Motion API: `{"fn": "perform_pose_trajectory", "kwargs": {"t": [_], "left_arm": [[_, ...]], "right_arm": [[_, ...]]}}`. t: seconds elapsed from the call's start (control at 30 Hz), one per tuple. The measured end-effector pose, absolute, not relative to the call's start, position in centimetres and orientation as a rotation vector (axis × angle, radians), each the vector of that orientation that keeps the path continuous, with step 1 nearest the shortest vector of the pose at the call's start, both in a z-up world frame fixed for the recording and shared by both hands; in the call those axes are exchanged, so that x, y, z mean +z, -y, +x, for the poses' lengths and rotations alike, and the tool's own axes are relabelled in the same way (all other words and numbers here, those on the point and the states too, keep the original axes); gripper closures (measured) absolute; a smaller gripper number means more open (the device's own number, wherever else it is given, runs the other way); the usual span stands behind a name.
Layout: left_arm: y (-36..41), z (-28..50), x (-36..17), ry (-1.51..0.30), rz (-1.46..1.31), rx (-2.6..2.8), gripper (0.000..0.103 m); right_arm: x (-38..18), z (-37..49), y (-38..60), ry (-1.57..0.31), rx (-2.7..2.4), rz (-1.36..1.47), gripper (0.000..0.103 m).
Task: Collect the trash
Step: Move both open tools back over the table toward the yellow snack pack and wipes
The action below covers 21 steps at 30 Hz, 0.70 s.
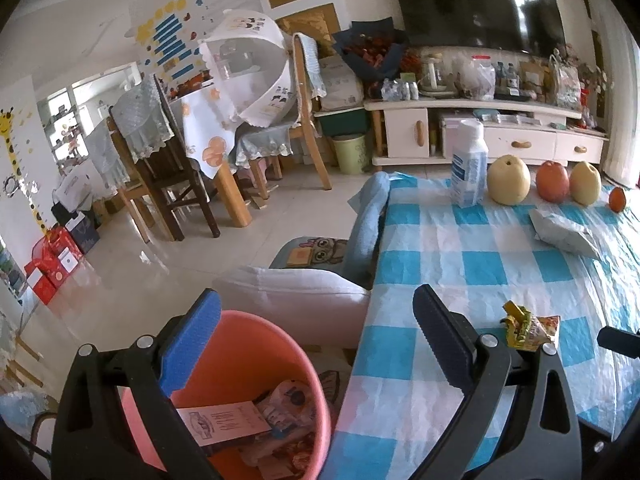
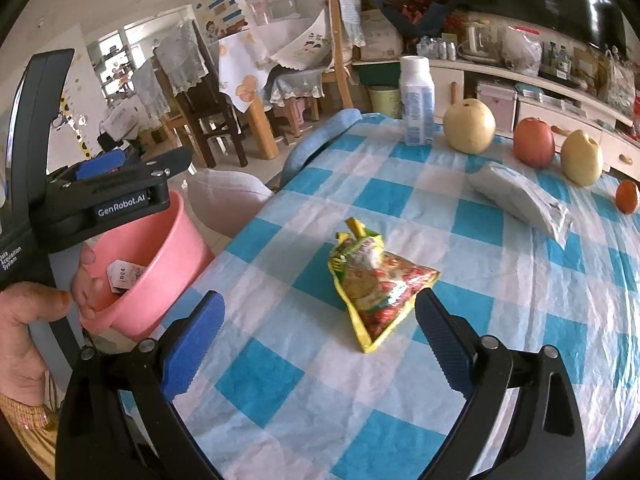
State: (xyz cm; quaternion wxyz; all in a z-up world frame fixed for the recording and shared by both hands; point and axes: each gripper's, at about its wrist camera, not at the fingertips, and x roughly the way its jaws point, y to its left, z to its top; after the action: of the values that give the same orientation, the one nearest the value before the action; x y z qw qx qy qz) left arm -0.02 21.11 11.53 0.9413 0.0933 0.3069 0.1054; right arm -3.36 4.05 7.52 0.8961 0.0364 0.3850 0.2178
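Right gripper (image 2: 316, 340) hovers wide open, empty, the wrapper (image 2: 374, 286) at 12 o'clock. Straddle its bulge, pinch firmly. Left gripper (image 1: 316, 336), open and empty, hangs above the bucket (image 1: 248, 364).

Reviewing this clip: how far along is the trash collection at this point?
Partly done. The pink bin already holds paper and wrappers. In hand: nothing; the left tool hangs open over the bin, and the right tool is open around the yellow snack wrapper, not gripping. Left: that wrapper, the white packet and perhaps the bottle.
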Motion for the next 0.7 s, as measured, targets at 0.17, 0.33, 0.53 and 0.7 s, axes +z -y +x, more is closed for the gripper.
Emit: {"fn": "perform_pose_trajectory", "kwargs": {"t": [0.17,0.33,0.53,0.7], "left_arm": [[-19.8,0.4,11.1,-0.644,0.214,0.194,0.006],[-18.6,0.9,10.6,-0.664,0.219,0.164,0.006],[-17.6,1.2,10.2,-0.696,0.188,0.105,0.006],[-16.6,1.3,10.0,-0.708,0.146,0.030,0.006]], "right_arm": [[7.3,-3.1,-2.7,-0.801,0.438,0.082,0.008],[7.3,-2.9,-1.3,-0.797,0.414,0.071,0.008],[7.1,-2.6,0.7,-0.797,0.380,0.057,0.008],[6.8,-2.1,2.6,-0.803,0.352,0.039,0.008]]}}
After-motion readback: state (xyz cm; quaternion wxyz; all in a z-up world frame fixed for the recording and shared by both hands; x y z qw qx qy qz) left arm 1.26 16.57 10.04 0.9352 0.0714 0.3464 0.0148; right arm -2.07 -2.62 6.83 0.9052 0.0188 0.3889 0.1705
